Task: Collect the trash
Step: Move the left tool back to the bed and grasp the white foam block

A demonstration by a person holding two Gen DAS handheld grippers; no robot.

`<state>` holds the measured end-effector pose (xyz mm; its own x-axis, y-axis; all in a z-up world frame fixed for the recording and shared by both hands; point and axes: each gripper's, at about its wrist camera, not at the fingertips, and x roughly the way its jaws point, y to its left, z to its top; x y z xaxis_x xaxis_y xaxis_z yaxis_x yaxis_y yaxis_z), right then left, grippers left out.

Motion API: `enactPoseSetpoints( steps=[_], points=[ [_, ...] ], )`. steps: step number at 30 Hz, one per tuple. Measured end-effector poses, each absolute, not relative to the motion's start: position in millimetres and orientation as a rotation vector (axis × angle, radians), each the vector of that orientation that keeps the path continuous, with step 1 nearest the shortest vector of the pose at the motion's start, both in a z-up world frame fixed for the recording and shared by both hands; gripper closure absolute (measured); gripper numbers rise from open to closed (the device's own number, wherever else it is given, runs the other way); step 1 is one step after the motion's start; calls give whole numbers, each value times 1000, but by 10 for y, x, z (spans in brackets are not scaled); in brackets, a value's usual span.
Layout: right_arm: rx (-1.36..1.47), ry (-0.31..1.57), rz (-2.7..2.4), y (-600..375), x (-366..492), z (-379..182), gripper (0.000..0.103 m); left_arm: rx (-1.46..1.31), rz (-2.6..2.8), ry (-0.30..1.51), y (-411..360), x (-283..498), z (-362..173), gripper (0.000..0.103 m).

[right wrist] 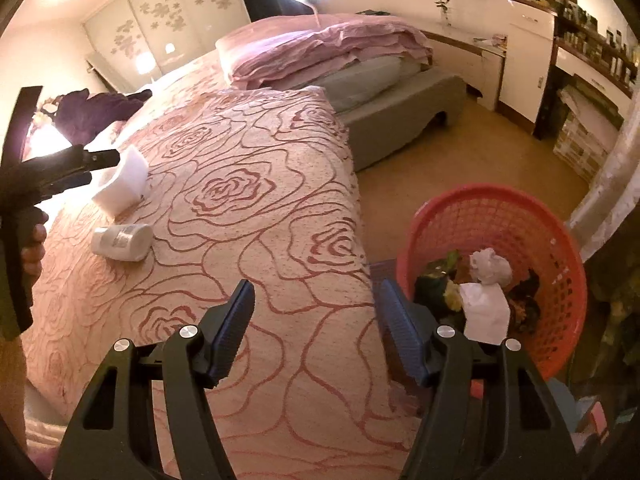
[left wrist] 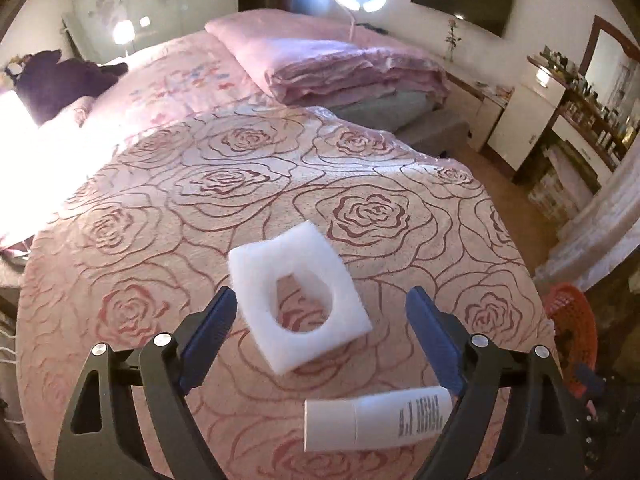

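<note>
A white foam piece (left wrist: pixel 298 300) with a hole in its middle lies on the rose-patterned bedspread (left wrist: pixel 240 184). My left gripper (left wrist: pixel 322 300) is open, its jaws on either side of the foam, just above it. A white bottle (left wrist: pixel 376 420) lies on its side nearer to me. In the right wrist view the foam (right wrist: pixel 122 184) and bottle (right wrist: pixel 122 242) lie at the left, with the left gripper (right wrist: pixel 96 166) by the foam. My right gripper (right wrist: pixel 316 296) is open and empty over the bed's edge, next to the red trash basket (right wrist: pixel 496 216), which holds crumpled paper and scraps.
Folded pink quilts (left wrist: pixel 344 68) are stacked at the far end of the bed. A dark garment (left wrist: pixel 64 76) lies at the far left. The basket shows at the right edge (left wrist: pixel 572 320). A white cabinet (left wrist: pixel 524 120) and cluttered shelves stand along the right wall.
</note>
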<state>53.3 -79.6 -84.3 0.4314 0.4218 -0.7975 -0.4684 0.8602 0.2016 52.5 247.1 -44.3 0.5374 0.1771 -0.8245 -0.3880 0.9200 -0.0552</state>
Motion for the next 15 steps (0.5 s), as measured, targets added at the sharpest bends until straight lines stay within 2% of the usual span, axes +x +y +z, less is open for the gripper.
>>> enactPoseSetpoints(
  steps=[10, 15],
  points=[
    [-46, 989, 542, -869, 521, -859, 39, -61, 413, 965, 2394, 701, -600, 19],
    [-59, 989, 565, -794, 482, -851, 39, -188, 409, 935, 2556, 532, -504, 19]
  ],
)
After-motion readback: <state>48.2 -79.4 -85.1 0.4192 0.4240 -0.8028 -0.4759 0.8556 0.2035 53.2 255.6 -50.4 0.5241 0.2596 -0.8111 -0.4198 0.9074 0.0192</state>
